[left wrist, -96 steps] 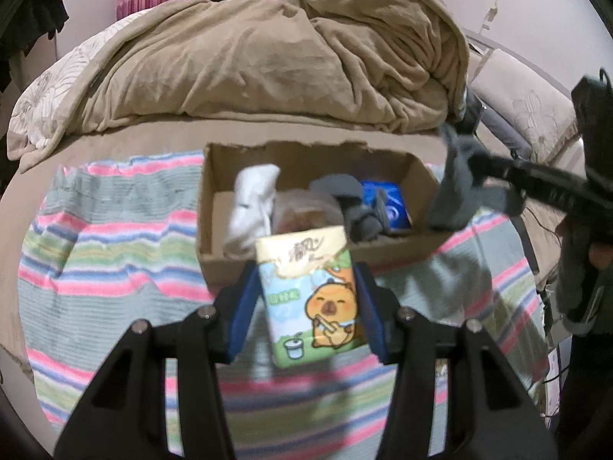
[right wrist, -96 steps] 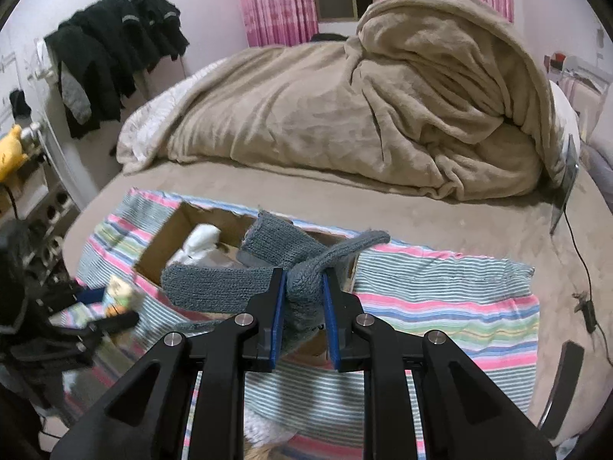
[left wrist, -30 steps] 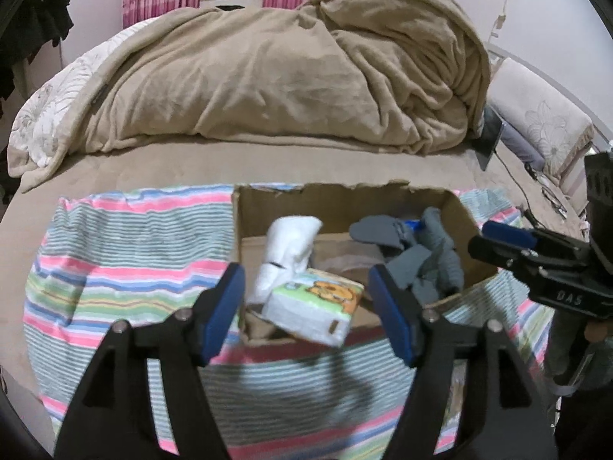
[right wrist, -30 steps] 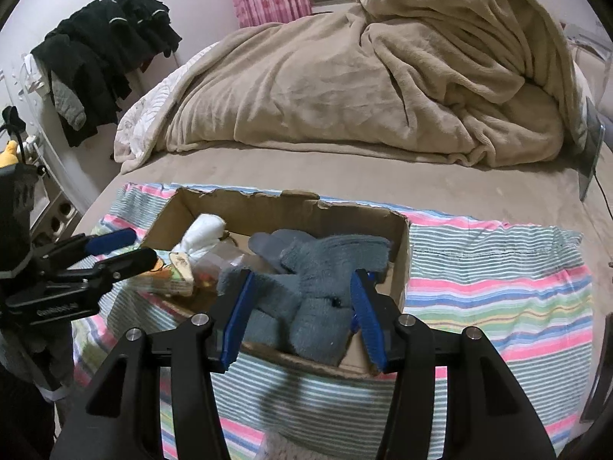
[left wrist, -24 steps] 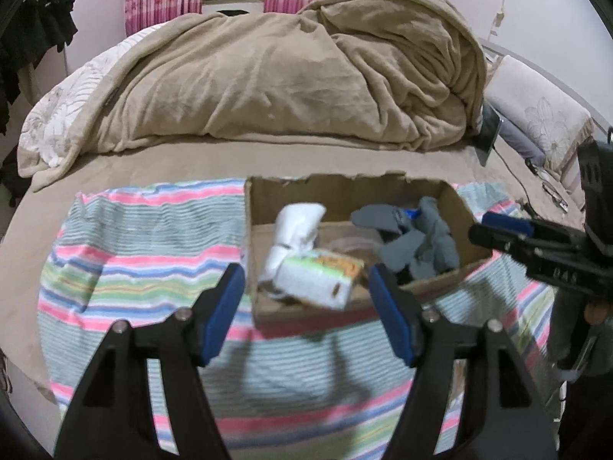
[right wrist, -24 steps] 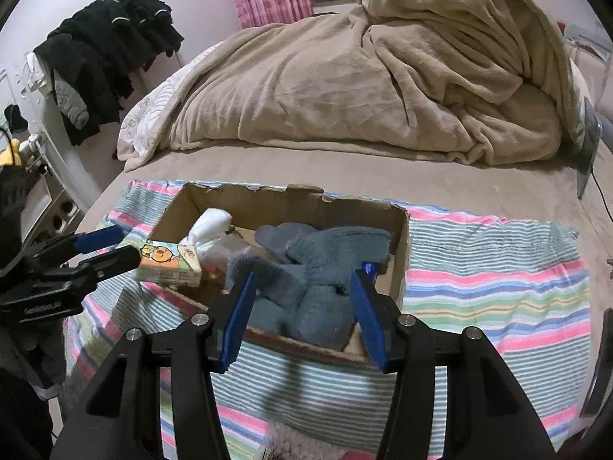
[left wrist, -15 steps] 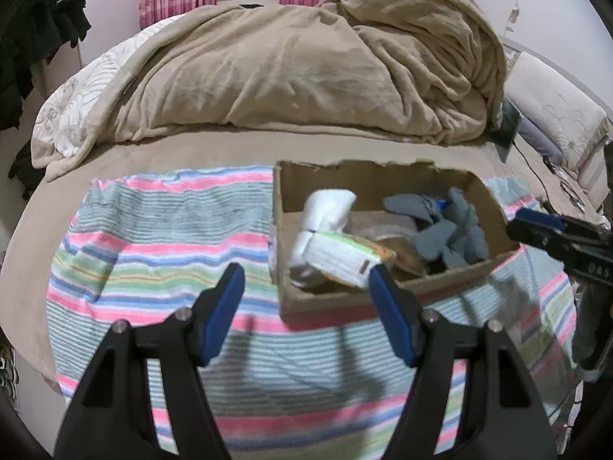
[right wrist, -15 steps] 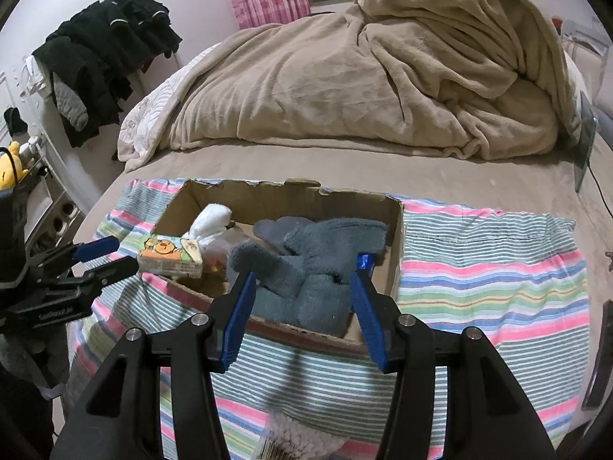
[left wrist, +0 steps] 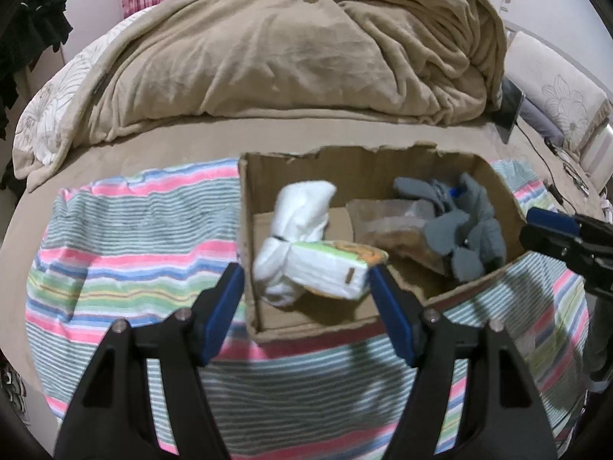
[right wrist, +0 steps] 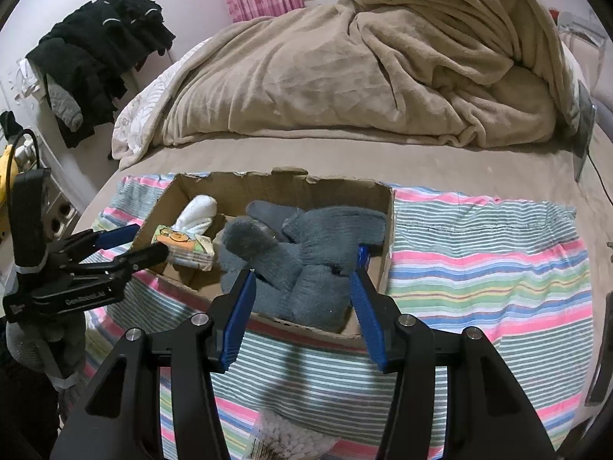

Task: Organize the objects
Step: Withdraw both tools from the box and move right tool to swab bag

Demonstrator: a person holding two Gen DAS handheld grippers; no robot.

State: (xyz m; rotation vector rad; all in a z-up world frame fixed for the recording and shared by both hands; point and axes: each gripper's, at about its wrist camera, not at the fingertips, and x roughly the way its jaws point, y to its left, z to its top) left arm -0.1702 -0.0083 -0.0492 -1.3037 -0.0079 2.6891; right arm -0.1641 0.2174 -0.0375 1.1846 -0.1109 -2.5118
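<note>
Tissue pack (left wrist: 329,268) between open left gripper (left wrist: 304,287) fingers, unheld.

tissue pack (left wrist: 329,266) in box (left wrist: 345,168)

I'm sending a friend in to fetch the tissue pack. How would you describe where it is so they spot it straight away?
On the bed, a cardboard box sits on a striped cloth. The tissue pack lies in the box's left part, against a rolled white sock. It is the only printed thing there: green and white, with an orange cartoon animal.
</note>
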